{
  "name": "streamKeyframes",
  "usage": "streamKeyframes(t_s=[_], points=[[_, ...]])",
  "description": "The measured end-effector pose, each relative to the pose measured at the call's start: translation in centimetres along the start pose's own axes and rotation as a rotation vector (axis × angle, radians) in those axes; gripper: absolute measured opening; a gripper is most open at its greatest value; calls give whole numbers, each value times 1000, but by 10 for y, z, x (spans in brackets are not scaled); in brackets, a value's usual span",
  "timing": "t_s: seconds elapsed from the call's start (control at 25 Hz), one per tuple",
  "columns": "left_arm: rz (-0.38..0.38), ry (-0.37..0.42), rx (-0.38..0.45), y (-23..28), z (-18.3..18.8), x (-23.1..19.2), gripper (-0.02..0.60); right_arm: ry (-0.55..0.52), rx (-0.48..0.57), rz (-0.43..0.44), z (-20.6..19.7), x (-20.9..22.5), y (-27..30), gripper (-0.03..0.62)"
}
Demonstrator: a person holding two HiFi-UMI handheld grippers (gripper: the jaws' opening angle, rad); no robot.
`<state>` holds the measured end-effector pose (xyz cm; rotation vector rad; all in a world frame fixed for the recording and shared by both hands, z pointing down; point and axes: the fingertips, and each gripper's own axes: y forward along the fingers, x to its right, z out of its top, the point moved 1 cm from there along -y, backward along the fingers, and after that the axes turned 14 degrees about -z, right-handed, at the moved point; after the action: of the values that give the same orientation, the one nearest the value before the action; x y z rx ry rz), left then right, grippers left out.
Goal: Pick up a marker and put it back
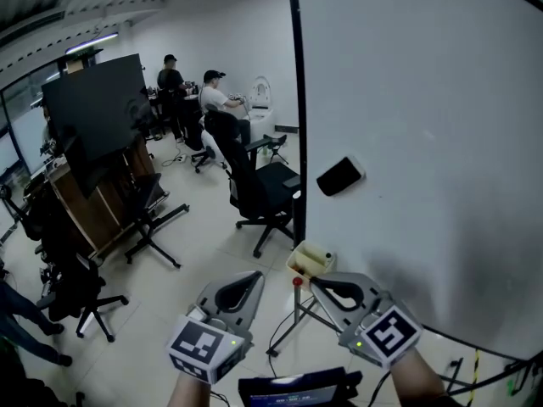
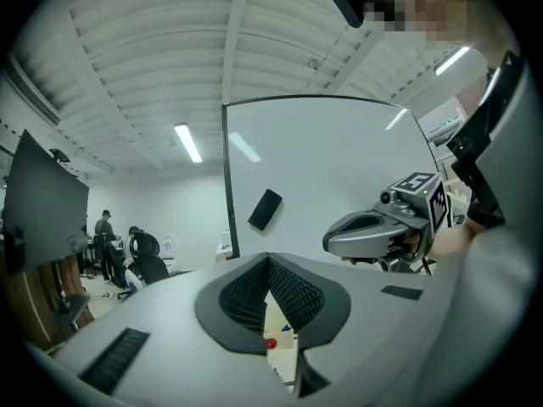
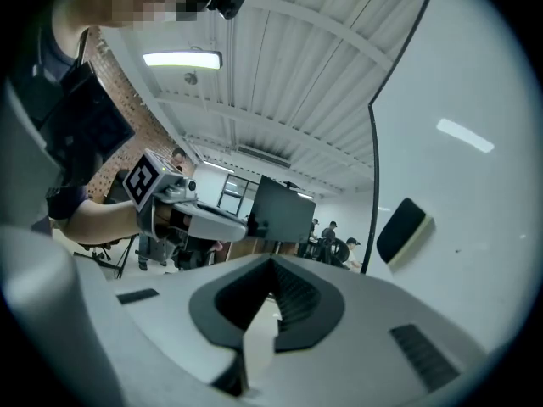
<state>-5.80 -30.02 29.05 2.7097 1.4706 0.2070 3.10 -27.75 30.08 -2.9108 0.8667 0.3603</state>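
Left tool and right tool, jaws together, face an office whiteboard.

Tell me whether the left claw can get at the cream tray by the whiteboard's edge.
Probably yes. The tray sits just ahead of the left claw, and nothing shows between them. The claw is shut and empty, so it would have to open first.

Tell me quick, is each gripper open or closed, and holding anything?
Left gripper: closed, holding nothing.
Right gripper: closed, holding nothing.
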Motion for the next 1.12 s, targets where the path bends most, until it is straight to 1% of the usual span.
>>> streamKeyframes(t_s=[0.12, 0.24, 0.4, 0.52, 0.72, 0.88, 0.96, 1.12], points=[[49, -9, -25, -1, -4, 26, 0, 25, 10, 47, -4, 3, -22, 11], [104, -18, -47, -9, -10, 42, 0, 49, 20, 96, -7, -2, -32, 11], [177, -25, -53, -36, -15, 46, 0, 76, 32, 151, -3, -20, -33, 11], [215, -41, -55, -53, -21, 48, 0, 84, 35, 186, -2, -34, -32, 11], [248, -62, -60, -90, -32, 52, 0, 95, 34, 217, 5, -67, -30, 11], [251, -79, -47, -120, -46, 55, 0, 76, 16, 218, 2, -98, -30, 11], [251, -78, -36, -140, -49, 56, 0, 66, 12, 220, 7, -119, -31, 11], [256, -82, 7, -191, -49, 56, 0, 12, 3, 233, 25, -167, -31, 11]])
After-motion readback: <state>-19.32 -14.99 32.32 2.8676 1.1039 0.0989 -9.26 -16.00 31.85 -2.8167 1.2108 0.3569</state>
